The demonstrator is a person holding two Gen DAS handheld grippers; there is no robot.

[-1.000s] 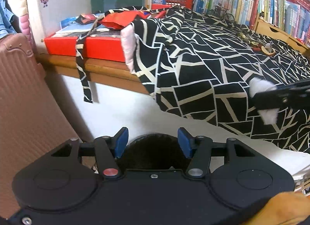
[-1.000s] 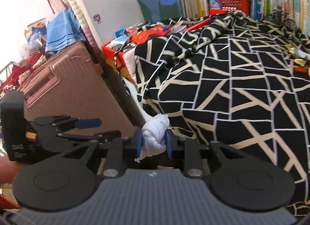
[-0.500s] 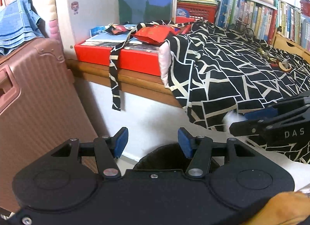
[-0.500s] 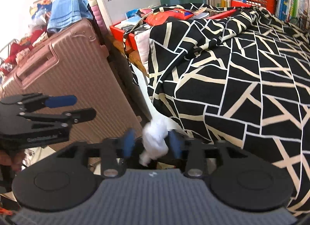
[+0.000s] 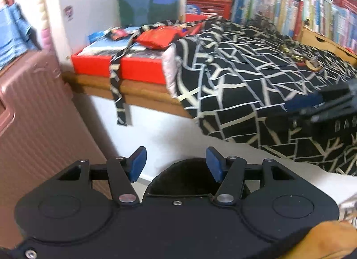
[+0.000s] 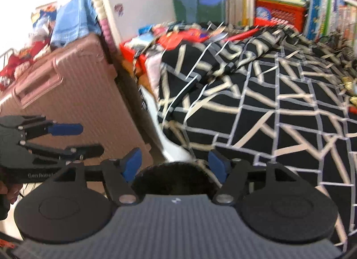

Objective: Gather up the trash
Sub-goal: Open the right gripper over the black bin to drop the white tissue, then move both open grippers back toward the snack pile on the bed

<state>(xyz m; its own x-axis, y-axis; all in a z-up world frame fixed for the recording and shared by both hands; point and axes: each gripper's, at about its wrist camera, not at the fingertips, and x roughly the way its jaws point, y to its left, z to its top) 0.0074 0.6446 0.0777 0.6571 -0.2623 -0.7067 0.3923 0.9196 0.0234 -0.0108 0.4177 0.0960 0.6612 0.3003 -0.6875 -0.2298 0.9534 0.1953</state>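
Having just opened above the dark bin [image 6: 171,176], the right hand-held gripper [image 6: 176,166] is empty; the white wad, gone from sight, likely dropped in, while the left hand-held gripper [image 5: 176,163] gapes half-wide, holding nothing

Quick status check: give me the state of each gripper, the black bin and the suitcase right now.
Right gripper: jaws just opened, nothing between them.
Left gripper: open, empty.
Black bin: open-topped, directly below the right gripper; contents not visible.
Pink suitcase: shut, standing upright beside the bed.
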